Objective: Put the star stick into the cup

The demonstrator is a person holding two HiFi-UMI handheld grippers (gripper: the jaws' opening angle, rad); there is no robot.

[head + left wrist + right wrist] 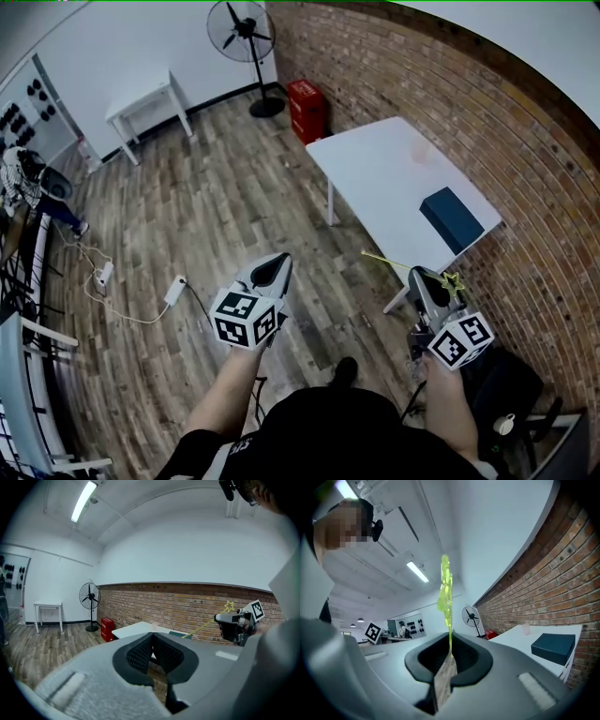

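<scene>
Behind the white table (375, 169), running along its far long edge: brick wall (469, 94). Under and all round the table: wooden plank floor (216, 216).

Well apart from the white table, against the pale wall across the room: a smaller white table (141, 103). Beyond the white table's far short end, by the brick wall: a black standing fan (242, 33), and closer to the table than the fan, a red crate (307, 108).

On the white table, at its near end and close to the brick-wall side: a dark blue box (450, 217), lying flat.

Short of the table's near end, out over the floor: left gripper (153, 637), jaws together with nothing between them. Right beside the table's near corner, on the box side: right gripper (450, 639), jaws clamped on the thin shaft of the star stick (445, 590).

Away from the table on the open floor, past the left gripper: a white power strip (175, 289) with its cord.

Star stick yellow-green, off the table and clear of it, gripped partway along, star head poking out on one side of the pads and bare shaft on the other.

On the table top, farther along than the blue box, well apart from the stick: a small pale cup (526, 629), upright.
</scene>
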